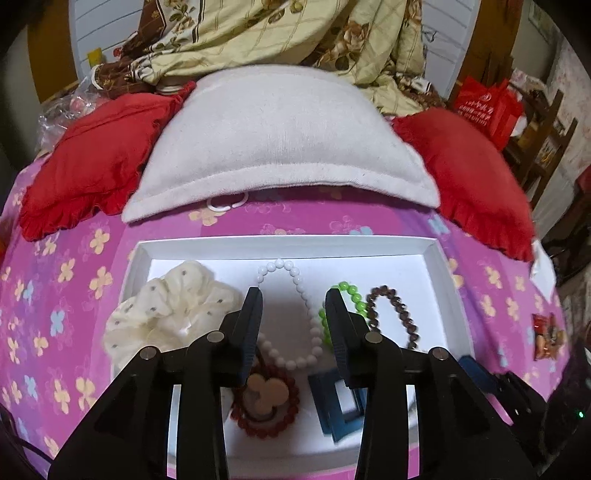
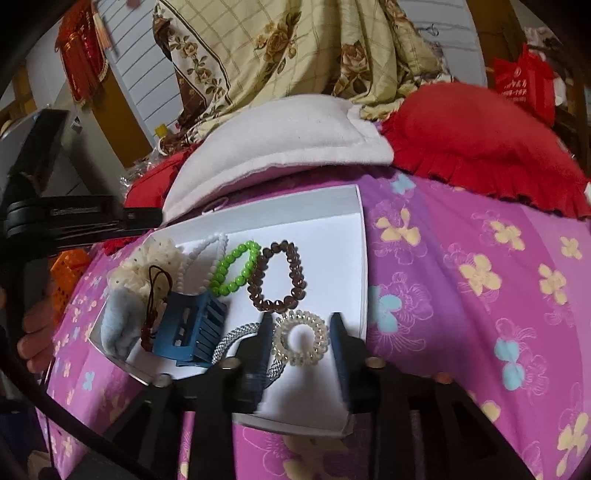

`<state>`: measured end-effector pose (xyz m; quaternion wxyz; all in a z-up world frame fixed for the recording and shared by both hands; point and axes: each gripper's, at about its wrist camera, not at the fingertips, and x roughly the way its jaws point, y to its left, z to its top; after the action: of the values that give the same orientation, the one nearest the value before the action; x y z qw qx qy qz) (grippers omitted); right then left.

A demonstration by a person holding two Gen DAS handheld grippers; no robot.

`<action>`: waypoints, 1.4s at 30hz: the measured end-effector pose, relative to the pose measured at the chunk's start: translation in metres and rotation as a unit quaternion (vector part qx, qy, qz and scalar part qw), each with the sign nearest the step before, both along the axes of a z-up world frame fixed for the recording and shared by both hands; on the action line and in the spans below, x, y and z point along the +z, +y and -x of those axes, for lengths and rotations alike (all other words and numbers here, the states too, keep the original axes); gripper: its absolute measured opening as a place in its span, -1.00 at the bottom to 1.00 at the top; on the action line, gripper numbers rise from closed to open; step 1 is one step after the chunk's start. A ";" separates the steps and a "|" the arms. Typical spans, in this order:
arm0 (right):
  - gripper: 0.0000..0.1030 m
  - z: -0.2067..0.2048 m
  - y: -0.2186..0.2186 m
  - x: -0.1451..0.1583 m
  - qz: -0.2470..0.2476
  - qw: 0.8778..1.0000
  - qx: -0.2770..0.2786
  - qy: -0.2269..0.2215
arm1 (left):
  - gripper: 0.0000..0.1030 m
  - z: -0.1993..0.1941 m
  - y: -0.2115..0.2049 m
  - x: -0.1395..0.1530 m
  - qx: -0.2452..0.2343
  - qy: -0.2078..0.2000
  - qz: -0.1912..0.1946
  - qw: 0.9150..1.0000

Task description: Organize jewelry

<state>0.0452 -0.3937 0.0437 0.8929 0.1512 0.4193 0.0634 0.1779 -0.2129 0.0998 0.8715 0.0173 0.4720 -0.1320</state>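
1. Two claws hang over a white tray (image 1: 441,266) that lies on a bed with a pink flowered sheet (image 1: 92,258).
2. Left claw (image 1: 293,306): jaws spread wide and empty, above the white bead bracelet (image 1: 295,280), whose loop lies in the gap between them.
3. Right claw (image 2: 301,325): jaws spread wide and empty, flanking the clear spiral hair tie (image 2: 300,339) near the tray's near edge; contact cannot be judged.
4. Tray contents, left wrist view: cream scrunchie (image 1: 166,306) at left, green bead bracelet (image 1: 351,295) and brown bead bracelet (image 1: 393,314) at right, dark red bead bracelet (image 1: 266,402) with a beige charm, and a blue hair clip (image 1: 332,406) nearest the camera.
5. Right wrist view adds a silver braided band (image 2: 231,339) beside the spiral tie and a pale blue fluffy item (image 2: 120,321) at the tray's left end.
6. Beyond the tray: a white pillow (image 1: 288,136) between two red cushions (image 1: 476,177), backed by a floral quilt (image 1: 258,33).
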 end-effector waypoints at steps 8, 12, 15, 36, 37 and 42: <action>-0.22 0.011 0.036 0.002 0.012 0.999 0.036 0.002 | 0.09 0.074 0.079 0.021 0.041 -0.063 -0.028 0.997; -0.22 0.012 0.044 -0.008 0.027 0.999 0.037 0.014 | 0.09 0.079 0.129 -0.015 0.094 -0.024 -0.029 0.995; -0.22 0.013 0.047 -0.012 0.045 0.998 0.035 0.014 | 0.09 0.075 0.151 -0.038 0.126 -0.002 -0.024 0.992; -0.19 0.027 0.053 -0.010 0.100 0.993 0.040 0.051 | -0.74 0.098 0.131 -0.076 0.106 0.007 -0.071 0.992; -0.18 0.029 0.054 -0.011 0.101 0.993 0.040 0.050 | -0.74 0.103 0.131 -0.076 0.108 0.004 -0.070 0.992; -0.17 0.039 0.053 -0.008 0.099 0.994 0.033 0.030 | -0.72 0.114 0.136 -0.071 0.113 0.007 -0.056 0.992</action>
<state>0.0062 -0.3411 0.0352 0.8880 0.0505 0.4546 0.0463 0.0643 -0.0774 0.0288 0.8752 0.0117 0.4836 -0.0065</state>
